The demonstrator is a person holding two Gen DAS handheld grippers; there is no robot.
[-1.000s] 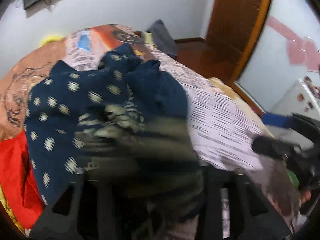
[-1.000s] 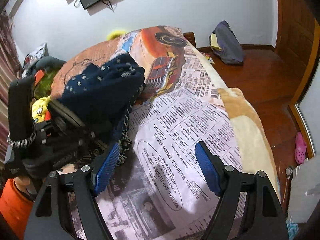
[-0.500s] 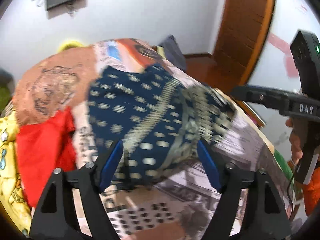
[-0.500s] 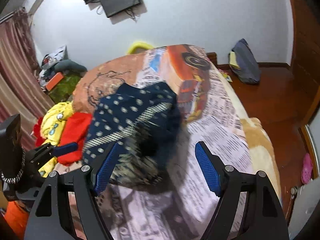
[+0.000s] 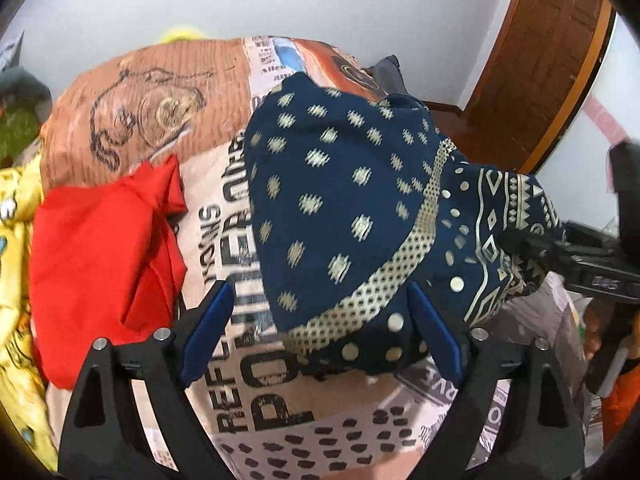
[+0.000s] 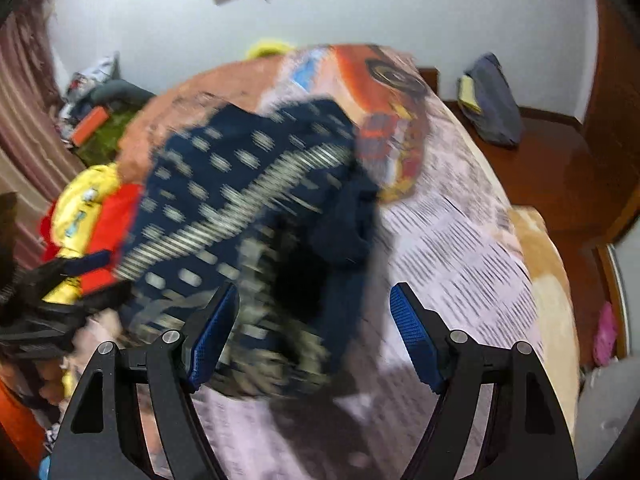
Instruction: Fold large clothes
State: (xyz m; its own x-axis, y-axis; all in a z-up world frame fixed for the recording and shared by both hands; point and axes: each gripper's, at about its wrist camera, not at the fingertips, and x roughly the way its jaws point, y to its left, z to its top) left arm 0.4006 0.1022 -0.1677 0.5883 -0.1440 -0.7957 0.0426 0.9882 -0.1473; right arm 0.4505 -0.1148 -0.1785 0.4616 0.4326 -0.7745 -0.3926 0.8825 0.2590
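Two black grippers with blue finger pads, left gripper (image 5: 318, 330) and right gripper (image 6: 314, 336) both spread wide, holding nothing, crumpled navy garment with pale gold print (image 5: 340, 216) heaped on newspaper-print bedspread (image 5: 240, 376), red cloth (image 5: 104, 264) beside it.

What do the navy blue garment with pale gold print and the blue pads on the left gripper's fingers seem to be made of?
The navy blue garment with pale gold print looks like thin, soft woven fabric, matte, since it drapes and bunches in loose folds; the gold motifs appear printed on. The blue pads on the left gripper look like textured rubber or soft plastic, matte, on black hard-plastic fingers; the exact material is unclear.
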